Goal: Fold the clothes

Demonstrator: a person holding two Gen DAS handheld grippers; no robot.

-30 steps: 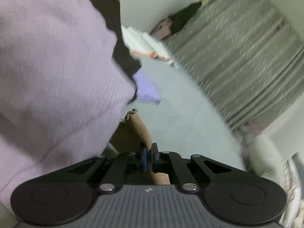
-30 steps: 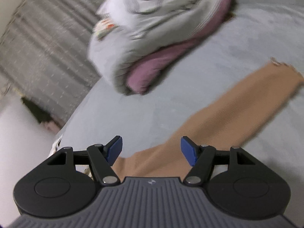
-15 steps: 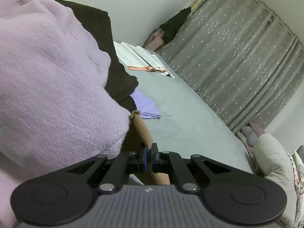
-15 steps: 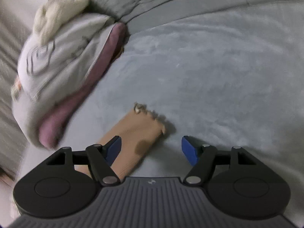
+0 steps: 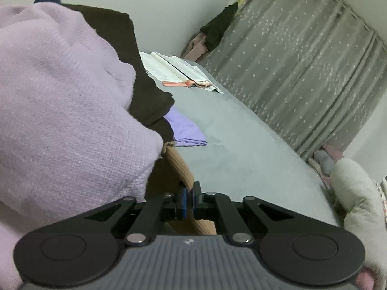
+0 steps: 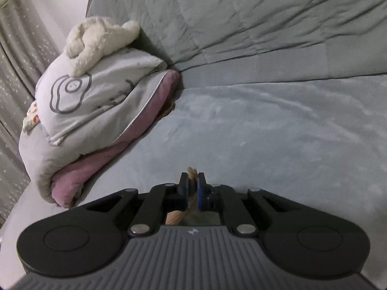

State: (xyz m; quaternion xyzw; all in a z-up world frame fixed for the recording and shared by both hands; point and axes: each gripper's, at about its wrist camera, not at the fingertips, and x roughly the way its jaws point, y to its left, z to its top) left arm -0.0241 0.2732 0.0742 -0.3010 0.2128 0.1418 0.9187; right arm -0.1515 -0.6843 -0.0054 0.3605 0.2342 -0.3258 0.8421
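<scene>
Two ends of the tan ribbed garment (image 5: 180, 166) are pinched: the left gripper (image 5: 189, 201) has its jaws shut on a band beside the lilac knit pile (image 5: 60, 111), the right gripper (image 6: 192, 193) on the frayed tip above the bed (image 6: 266, 133). Soft, light, stretchy cloth is judged; edges are best held.

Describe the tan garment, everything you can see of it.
The tan garment is a ribbed, knit-looking strip of light brown cloth. The left gripper is shut on it, and the strip runs up from its fingers toward a ragged end beside the lilac sweater. The right gripper is shut on another part, where a frayed tuft pokes above the jaws over the grey bed cover. Its full shape is hidden.
</scene>
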